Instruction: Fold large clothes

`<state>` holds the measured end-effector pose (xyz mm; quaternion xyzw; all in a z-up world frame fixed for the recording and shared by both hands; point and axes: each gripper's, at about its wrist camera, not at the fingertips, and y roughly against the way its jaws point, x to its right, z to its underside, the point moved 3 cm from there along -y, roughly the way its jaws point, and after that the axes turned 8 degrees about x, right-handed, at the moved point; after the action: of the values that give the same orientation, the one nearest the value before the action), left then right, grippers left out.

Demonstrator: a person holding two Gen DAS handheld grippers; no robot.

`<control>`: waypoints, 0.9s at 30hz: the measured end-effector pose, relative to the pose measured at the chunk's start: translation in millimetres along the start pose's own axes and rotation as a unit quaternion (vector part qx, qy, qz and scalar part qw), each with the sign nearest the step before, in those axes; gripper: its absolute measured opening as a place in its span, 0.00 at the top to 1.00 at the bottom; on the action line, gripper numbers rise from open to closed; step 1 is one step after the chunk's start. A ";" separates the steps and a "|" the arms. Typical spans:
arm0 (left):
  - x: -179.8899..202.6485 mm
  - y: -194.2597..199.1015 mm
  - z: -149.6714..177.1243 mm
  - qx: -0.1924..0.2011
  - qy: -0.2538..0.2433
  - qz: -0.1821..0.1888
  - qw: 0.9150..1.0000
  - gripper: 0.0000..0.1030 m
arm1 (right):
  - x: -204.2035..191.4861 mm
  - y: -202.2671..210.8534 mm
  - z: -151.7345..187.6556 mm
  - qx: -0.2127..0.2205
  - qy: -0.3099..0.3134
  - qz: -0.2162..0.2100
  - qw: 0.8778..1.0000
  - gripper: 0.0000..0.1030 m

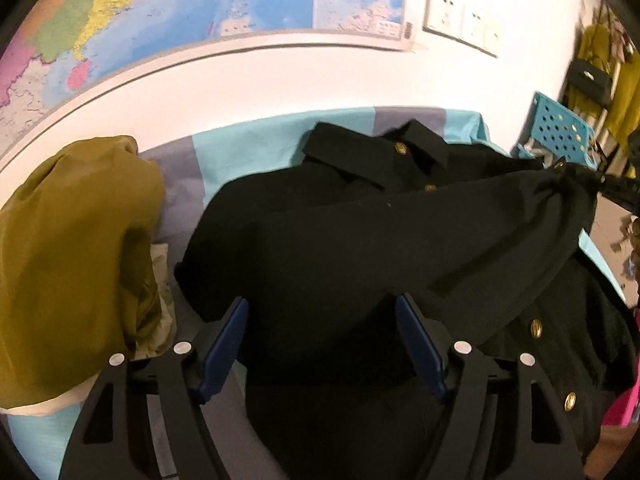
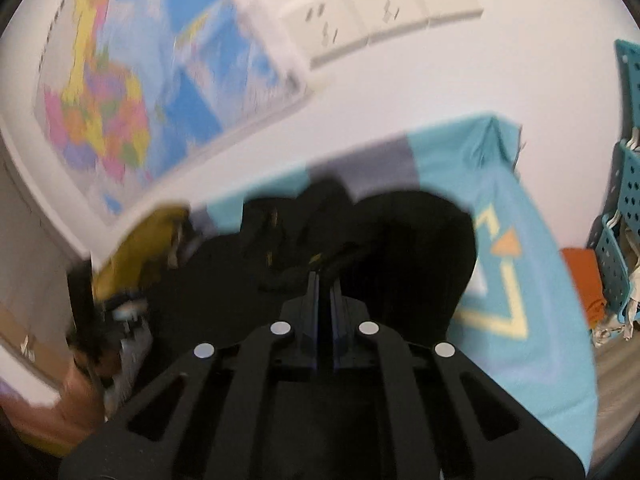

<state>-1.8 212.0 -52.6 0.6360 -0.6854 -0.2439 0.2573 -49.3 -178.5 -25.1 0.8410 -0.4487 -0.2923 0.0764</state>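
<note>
A black coat (image 1: 340, 240) with gold buttons (image 1: 536, 327) lies on a teal and grey sheet (image 1: 248, 140), its collar (image 1: 380, 156) towards the wall. My left gripper (image 1: 322, 320) is open low over the coat's body, blue pads wide apart and black cloth showing between them. One side of the coat is folded across and drawn up to a gathered point at the right, where my right gripper (image 1: 618, 188) pinches it. In the right wrist view the right gripper (image 2: 324, 280) is shut, with the black coat (image 2: 420, 248) bunched at its tips.
An olive-yellow garment (image 1: 68, 260) is heaped on the left of the sheet, against the wall. A map (image 1: 160, 12) and wall sockets (image 1: 460, 20) are on the wall behind. Blue perforated baskets (image 2: 624, 184) and an orange cloth (image 2: 584, 280) stand past the sheet's right edge (image 2: 520, 280).
</note>
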 end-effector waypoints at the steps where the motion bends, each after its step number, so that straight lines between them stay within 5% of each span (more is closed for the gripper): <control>1: -0.6 -1.0 -2.6 0.002 0.004 -0.001 1.000 0.30 | 1.1 -1.9 -4.6 0.004 -0.003 0.004 1.000 0.96; 6: 4.1 -14.1 -8.5 0.002 0.008 -0.015 1.000 0.29 | 26.3 -46.8 5.7 -0.059 -0.016 0.065 0.996 0.95; 10: 10.3 -24.1 -5.0 -0.003 -0.015 -0.032 0.999 0.29 | 43.2 -54.7 20.2 -0.068 -0.049 0.066 0.994 0.90; 13: 9.0 -26.9 -2.5 -0.005 -0.019 -0.034 0.999 0.29 | 45.4 -39.5 18.3 -0.050 -0.066 0.067 0.994 0.77; 15: 7.3 -27.9 -2.8 -0.004 -0.014 -0.036 0.999 0.29 | 35.3 -20.8 12.2 -0.024 -0.048 0.083 0.995 0.47; 19: 14.9 -21.1 -4.4 0.013 -0.019 -0.048 0.999 0.29 | -6.1 5.0 5.4 0.016 0.015 0.046 0.999 0.47; 23: 30.4 -14.3 -5.6 0.028 -0.033 -0.052 0.998 0.29 | -42.2 -10.9 16.9 -0.015 0.060 -0.001 0.998 0.47; 27: 42.3 -11.6 -5.8 0.033 -0.043 -0.048 0.997 0.29 | -48.2 -43.4 29.8 -0.057 0.072 -0.002 0.996 0.49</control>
<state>8.2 169.0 -54.1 0.6650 -0.6722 -0.2606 0.1948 -55.7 -110.5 -46.0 0.8549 -0.4233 -0.2562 0.1562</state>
